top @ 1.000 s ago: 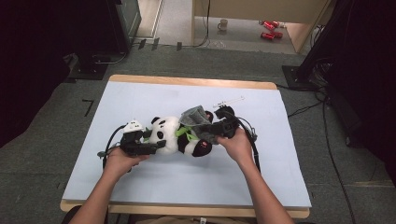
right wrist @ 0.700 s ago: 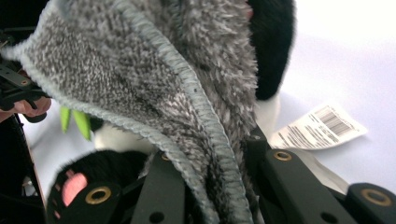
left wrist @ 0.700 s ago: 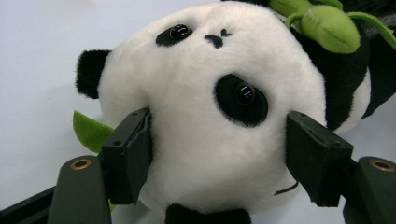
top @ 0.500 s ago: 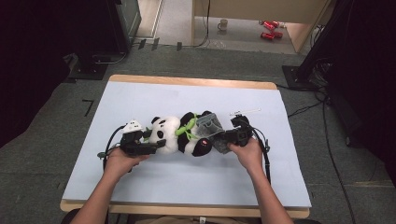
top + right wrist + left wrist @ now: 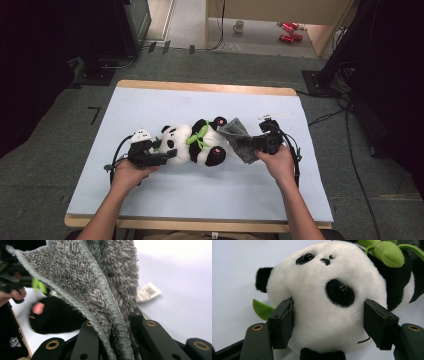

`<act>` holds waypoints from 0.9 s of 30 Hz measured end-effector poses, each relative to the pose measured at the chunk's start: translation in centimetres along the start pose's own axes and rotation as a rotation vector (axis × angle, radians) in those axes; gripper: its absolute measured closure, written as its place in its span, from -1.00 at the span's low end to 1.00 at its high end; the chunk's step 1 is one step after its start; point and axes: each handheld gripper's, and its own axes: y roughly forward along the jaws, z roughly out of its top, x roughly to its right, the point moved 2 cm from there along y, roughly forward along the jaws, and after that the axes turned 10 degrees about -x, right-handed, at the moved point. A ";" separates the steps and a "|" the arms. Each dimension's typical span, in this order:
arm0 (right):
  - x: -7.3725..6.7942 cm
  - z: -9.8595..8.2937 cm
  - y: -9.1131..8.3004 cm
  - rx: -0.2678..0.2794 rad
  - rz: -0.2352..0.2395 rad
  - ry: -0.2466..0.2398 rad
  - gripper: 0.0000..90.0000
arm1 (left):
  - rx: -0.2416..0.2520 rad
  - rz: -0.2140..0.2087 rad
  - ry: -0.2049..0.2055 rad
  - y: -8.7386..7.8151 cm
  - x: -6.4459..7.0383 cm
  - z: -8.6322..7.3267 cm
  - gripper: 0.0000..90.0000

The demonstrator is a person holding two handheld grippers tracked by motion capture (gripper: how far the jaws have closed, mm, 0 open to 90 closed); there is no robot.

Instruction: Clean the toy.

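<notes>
1. Panda plush (image 5: 192, 144) lies mid-surface (image 5: 150, 105).
2. Left tool (image 5: 167, 156) spread, jaws flanking the panda's head.
3. Right tool (image 5: 243, 145) pinching grey cloth (image 5: 235, 135) just beside the panda's feet.

The toy panda (image 5: 192, 143) is white with black ears, eye patches and limbs, pink soles and a green leaf collar, the cloth (image 5: 239, 138) is speckled grey with a paler grey hem, and the table (image 5: 150, 107) is pale blue.
</notes>
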 end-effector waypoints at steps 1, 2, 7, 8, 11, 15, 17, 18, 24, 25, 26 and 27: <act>-0.4 0.5 -0.5 0.011 -0.006 -0.014 0.72 | -0.001 0.003 0.003 0.0 0.0 0.0 -0.31; -0.6 0.8 -0.8 0.016 -0.010 -0.016 0.72 | -0.001 0.008 0.006 0.0 0.1 -0.1 -0.31; -1.1 2.9 -1.6 0.064 -0.018 -0.023 0.72 | -0.006 0.015 0.011 0.0 0.3 -0.1 -0.29; -1.0 3.1 -1.4 0.060 -0.016 -0.018 0.72 | -0.008 0.015 0.010 0.0 0.3 -0.1 -0.29; -1.4 4.5 -0.7 0.042 -0.029 -0.019 0.72 | -0.010 0.018 0.010 0.0 0.4 -0.1 -0.28; -2.3 6.7 -0.2 0.073 -0.018 -0.029 0.71 | -0.031 0.019 -0.015 -0.1 0.5 0.1 -0.23; -2.8 7.6 0.4 0.069 -0.025 -0.039 0.71 | -0.050 0.029 -0.011 -0.2 0.6 0.2 -0.20; -2.9 7.9 0.7 0.061 -0.029 -0.045 0.71 | -0.054 0.031 -0.007 -0.2 0.7 0.2 -0.19; -2.6 8.7 3.2 0.020 -0.052 -0.045 0.71 | -0.044 0.016 -0.039 -0.1 0.4 0.2 -0.18; -2.5 8.6 3.3 0.018 -0.064 -0.052 0.71 | -0.048 0.014 -0.048 -0.1 0.4 0.3 -0.18; -2.4 8.5 3.4 0.018 -0.074 -0.056 0.71 | -0.052 0.013 -0.060 -0.2 0.4 0.3 -0.18; -2.2 8.3 3.4 0.020 -0.078 -0.057 0.71 | -0.052 0.013 -0.060 -0.2 0.4 0.3 -0.18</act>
